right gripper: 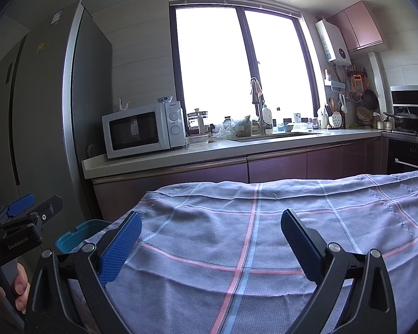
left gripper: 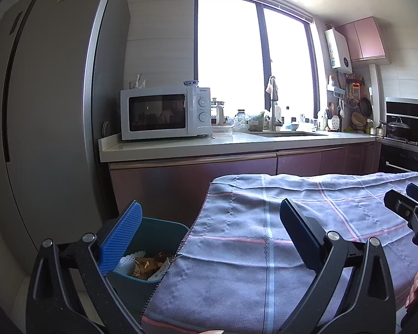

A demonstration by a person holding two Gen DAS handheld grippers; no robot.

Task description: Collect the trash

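Observation:
A teal trash bin (left gripper: 142, 253) stands on the floor at the table's left edge, holding crumpled brown and white wrappers (left gripper: 146, 265). My left gripper (left gripper: 209, 239) is open and empty, its left finger over the bin and its right finger over the plaid cloth (left gripper: 292, 222). In the right wrist view only the bin's rim (right gripper: 75, 236) shows past the cloth's corner. My right gripper (right gripper: 210, 247) hangs open and empty above the plaid cloth (right gripper: 264, 222). The left gripper (right gripper: 28, 208) also appears at that view's left edge, open, and the right gripper (left gripper: 406, 197) at the left wrist view's right edge.
A tall grey fridge (left gripper: 47, 111) stands left of the bin. Behind the table runs a counter (left gripper: 237, 142) with a white microwave (left gripper: 164, 112), a sink (left gripper: 287, 133) and clutter under the window. A stove with a pan (right gripper: 404, 118) is at the right. A hand (right gripper: 16, 286) holds the left gripper's handle.

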